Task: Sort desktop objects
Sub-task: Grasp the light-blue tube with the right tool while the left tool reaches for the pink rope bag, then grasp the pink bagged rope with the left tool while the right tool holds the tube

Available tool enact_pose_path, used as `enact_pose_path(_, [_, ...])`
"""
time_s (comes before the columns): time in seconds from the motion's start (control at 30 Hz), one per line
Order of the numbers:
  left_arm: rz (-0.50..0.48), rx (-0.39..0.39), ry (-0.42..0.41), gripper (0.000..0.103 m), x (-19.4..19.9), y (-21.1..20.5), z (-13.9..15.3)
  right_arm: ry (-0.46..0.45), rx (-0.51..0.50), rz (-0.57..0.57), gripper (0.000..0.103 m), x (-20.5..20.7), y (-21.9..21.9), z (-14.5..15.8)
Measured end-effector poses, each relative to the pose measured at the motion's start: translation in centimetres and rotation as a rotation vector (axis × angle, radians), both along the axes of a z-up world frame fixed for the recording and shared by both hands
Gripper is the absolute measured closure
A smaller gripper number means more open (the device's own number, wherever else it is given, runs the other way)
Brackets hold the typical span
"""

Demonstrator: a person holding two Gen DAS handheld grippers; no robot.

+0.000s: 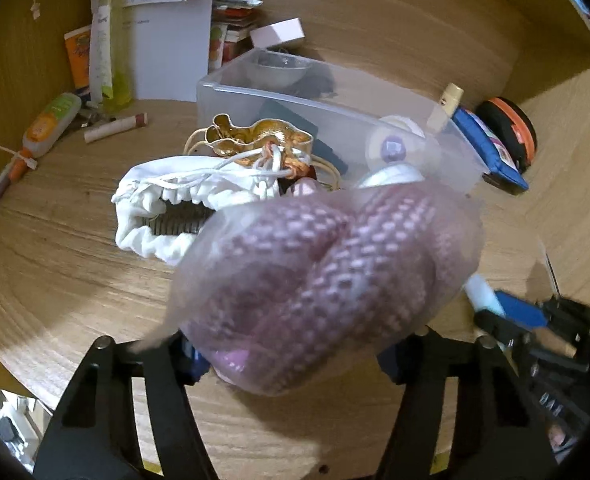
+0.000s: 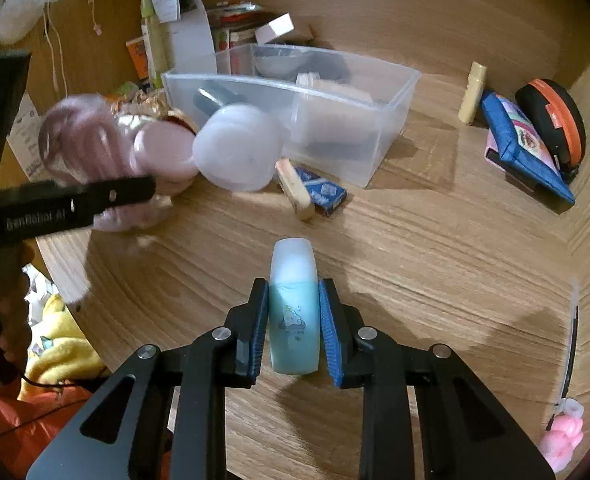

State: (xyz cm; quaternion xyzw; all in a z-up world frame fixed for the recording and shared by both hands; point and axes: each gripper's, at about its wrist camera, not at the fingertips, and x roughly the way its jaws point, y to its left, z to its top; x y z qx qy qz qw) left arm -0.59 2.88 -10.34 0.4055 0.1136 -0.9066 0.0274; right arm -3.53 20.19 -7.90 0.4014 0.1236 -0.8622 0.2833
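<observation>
Left wrist view: left gripper (image 1: 295, 354) clamped on pink bag (image 1: 327, 280), held above desk (image 1: 75, 280), near clear bin (image 1: 335, 120).

Right wrist view: right gripper (image 2: 293, 330) pressed together on blue bottle (image 2: 293, 320), low over desk, well before bin.

I see a small blue bottle (image 2: 293, 320) with a frosted white cap and a little cartoon print, lying lengthwise at lower centre of the right wrist view, cap pointing up the frame, on the wooden desk (image 2: 435, 248). A clear bag of pink woven cord (image 1: 327, 280) fills the centre of the left wrist view; it looks lifted off the surface, though blur makes that uncertain. Behind both, upper centre, stands the clear plastic bin (image 2: 391, 92), upright, open-topped, with several items inside.
</observation>
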Motion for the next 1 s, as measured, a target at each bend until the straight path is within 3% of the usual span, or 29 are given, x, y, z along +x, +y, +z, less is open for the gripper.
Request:
enact_pose_path(0.17, [-0.042, -0.012, 0.021, 0.042, 1.4, 0.1, 0.8, 0.021, -0.04, -0.023, 0.08, -0.1, 0.2, 1.5])
enact_pose_path(0.33, [-0.08, -0.044, 0.082, 0.042, 2.6, 0.0, 3.4, 0.054, -0.091, -0.042, 0.08, -0.5, 0.4, 3.1])
enact_pose_path(0.67, [-0.132, -0.004, 0.163, 0.044, 1.9, -2.4, 8.4, 0.117, -0.165, -0.088, 0.08, -1.9, 0.7, 6.2])
enact_pose_path(0.73, [-0.148, -0.001, 0.175, 0.06, 1.5, -2.8, 9.3, 0.139, -0.174, -0.092, 0.08, -2.2, 0.8, 7.2])
enact_pose_path(0.8, [-0.161, -0.003, 0.19, 0.061, 0.9, -3.3, 10.1, 0.163, -0.183, -0.099, 0.08, -2.5, 0.9, 8.2])
enact_pose_path(0.87, [-0.161, -0.033, 0.191, 0.069, -0.2, -3.7, 10.3, 0.182, -0.194, -0.102, 0.08, -2.9, 0.9, 9.1])
enact_pose_path(0.93, [-0.174, -0.064, 0.16, 0.082, -1.5, -3.8, 9.6, 0.187, -0.195, -0.108, 0.08, -3.4, 0.5, 9.6])
enact_pose_path(1.0, [-0.191, -0.056, 0.102, 0.082, -2.6, -4.0, 8.1, 0.178, -0.2, -0.107, 0.08, -3.8, 0.1, 9.6])
